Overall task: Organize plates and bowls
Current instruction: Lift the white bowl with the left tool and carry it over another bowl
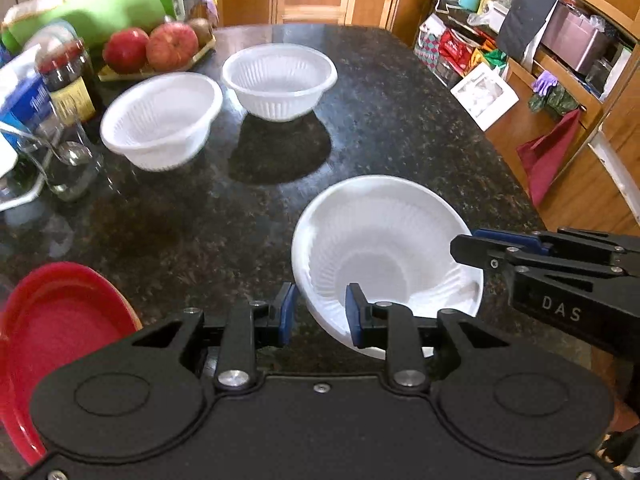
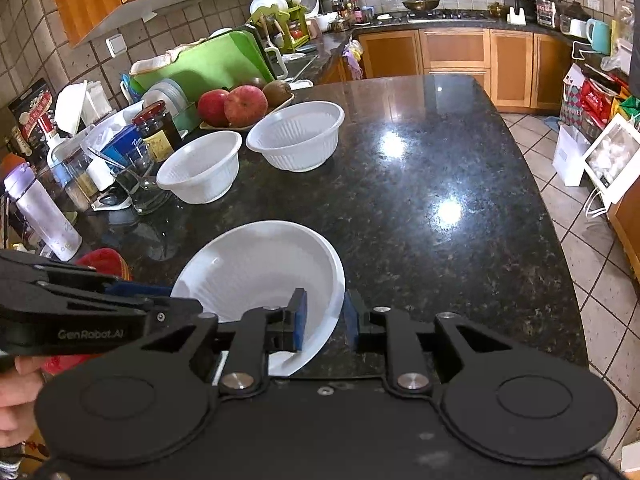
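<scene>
Three white ribbed plastic bowls on a dark speckled granite countertop (image 2: 440, 152). Nearest white bowl (image 1: 380, 248), tilted, lies between both grippers at the counter's near edge. Left gripper (image 1: 320, 312): blue-padded fingers straddle the bowl's near rim, apart, not pressing; released. Right gripper (image 2: 324, 316): fingers likewise either side of the bowl's rim with a gap showing; released. Second white bowl (image 1: 160, 120) and third white bowl (image 1: 280, 80): upright, side by side, well beyond. Red round plastic plates (image 1: 52, 336), stacked, at the left near edge. Red apples (image 1: 152, 48) on a tray behind the bowls. Dark glass jar (image 2: 158, 128) among clutter at left.
</scene>
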Motion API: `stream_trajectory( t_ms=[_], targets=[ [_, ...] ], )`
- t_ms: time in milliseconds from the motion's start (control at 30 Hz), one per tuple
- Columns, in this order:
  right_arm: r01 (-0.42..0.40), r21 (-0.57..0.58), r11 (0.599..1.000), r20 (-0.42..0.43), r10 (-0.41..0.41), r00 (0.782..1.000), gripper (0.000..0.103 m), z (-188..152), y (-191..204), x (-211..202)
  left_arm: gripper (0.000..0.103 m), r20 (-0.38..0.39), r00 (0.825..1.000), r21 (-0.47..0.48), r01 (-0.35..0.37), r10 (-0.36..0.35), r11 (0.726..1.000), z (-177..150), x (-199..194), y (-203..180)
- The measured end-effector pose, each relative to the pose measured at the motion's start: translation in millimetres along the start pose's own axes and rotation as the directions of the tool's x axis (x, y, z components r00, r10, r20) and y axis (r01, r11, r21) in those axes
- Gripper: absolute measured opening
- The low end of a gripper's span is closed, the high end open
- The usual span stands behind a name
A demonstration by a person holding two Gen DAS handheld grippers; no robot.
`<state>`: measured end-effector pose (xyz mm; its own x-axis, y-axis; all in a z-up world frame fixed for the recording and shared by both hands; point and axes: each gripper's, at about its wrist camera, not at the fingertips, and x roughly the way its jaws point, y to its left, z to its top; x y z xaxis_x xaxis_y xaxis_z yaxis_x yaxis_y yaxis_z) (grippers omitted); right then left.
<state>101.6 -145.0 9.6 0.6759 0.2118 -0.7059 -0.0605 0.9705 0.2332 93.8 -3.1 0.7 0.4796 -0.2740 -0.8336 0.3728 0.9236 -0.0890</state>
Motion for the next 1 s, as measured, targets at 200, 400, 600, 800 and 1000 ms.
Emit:
stream_trajectory(
  t_ms=[200,400,600,800,1000],
  targets=[
    [0.015,-0.012,1.0,0.056,-0.014,0.998,0.05,4.1,2.7,-7.2,0.051,0.077,0.997,0.013,-0.013,0.012,1.0,0.0,-14.4,1.7],
    [0.012,-0.022,1.0,0.105,-0.01,0.994,0.052,18.1,3.1,-16.2,0.056,0.139,0.99,-0.005,-0.03,0.03,1.0,8.7,-25.6,9.1],
    [-0.015,-0.034,0.999,0.128,0.019,0.992,0.054,47.3,3.1,-22.9,0.056,0.202,0.978,-0.026,-0.054,0.058,0.998,26.7,-36.1,20.5],
    [-0.011,-0.033,0.999,0.148,0.016,0.989,0.054,75.7,0.5,-23.7,0.061,0.299,0.948,-0.026,-0.103,0.106,0.994,42.5,-47.4,27.7],
    [-0.013,-0.032,0.999,0.171,0.018,0.985,0.055,103.8,0.5,-22.1,0.061,0.327,0.937,-0.033,-0.115,0.12,0.993,68.9,-55.0,36.9]
  ],
)
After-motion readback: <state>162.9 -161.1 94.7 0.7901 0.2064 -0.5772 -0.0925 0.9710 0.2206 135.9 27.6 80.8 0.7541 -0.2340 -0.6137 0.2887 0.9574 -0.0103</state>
